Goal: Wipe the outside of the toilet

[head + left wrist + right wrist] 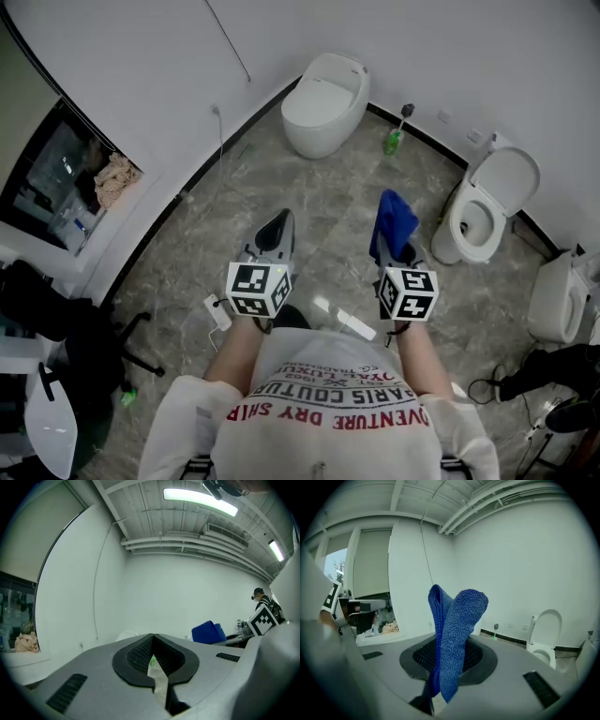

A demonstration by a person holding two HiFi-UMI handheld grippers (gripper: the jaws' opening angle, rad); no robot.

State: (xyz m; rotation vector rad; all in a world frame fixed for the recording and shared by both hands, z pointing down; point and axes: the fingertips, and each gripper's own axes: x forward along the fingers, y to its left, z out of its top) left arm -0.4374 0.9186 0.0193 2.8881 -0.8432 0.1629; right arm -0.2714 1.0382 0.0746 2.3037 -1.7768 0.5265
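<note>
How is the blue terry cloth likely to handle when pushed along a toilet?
The blue terry cloth folds over itself in the right gripper, so it is probably floppy and light. Its looped pile suggests it grips rather than slips.

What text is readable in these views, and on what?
"PARIS COUTUR": person's shirt, upside down in the head view, ends cut off.
"VENTURE DRY SHIR": same shirt, red, partial.
Smaller shirt lines: too blurred to read.
Marker cubes: square patterns only, no letters.
Blue cloth in the right tool: no label showing.
</note>
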